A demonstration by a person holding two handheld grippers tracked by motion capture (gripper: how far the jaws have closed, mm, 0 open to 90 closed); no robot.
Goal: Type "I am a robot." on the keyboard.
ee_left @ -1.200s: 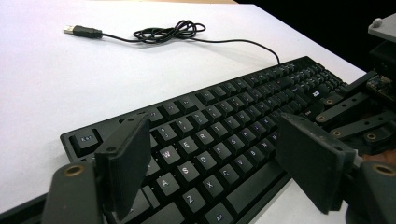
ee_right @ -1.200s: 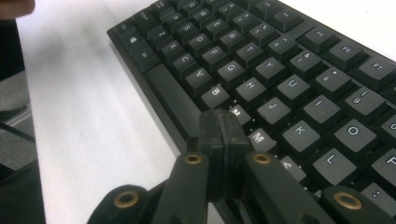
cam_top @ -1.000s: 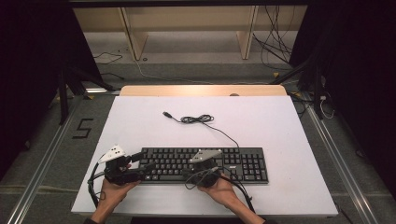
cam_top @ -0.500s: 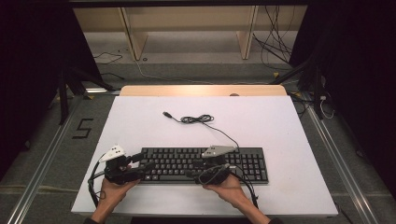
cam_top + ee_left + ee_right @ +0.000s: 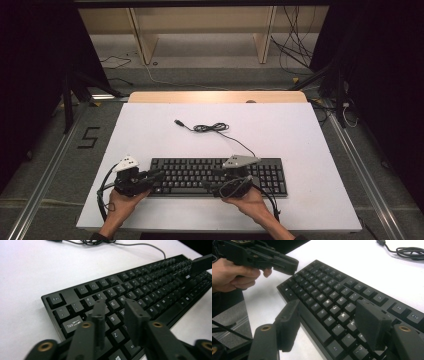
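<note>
A black keyboard [image 5: 200, 175] lies near the front of the white table [image 5: 300, 130], its thin cable [image 5: 212, 128] coiled behind it. My left gripper [image 5: 157, 176] hovers over the keyboard's left end. In the left gripper view the left gripper [image 5: 115, 305] shows a narrow gap above the letter keys [image 5: 150, 290]. These jaws have just been closing, with nothing between them. My right gripper [image 5: 214, 181] is at the keyboard's front edge near the middle. In its own view the right gripper [image 5: 328, 312] stands wide over the keys [image 5: 324, 290]. Its jaws have just been opening and hold nothing.
The cable's plug [image 5: 177, 122] lies loose on the table behind the keyboard. A wooden strip [image 5: 215, 96] runs along the table's far edge. The other hand and left gripper [image 5: 287, 265] sit close at the keyboard's left end. Cables trail on the floor beyond.
My right gripper has shifted a little to the right along the keyboard and lifted, with its jaws spread apart. The left gripper has kept its place while its jaws drew closer.
</note>
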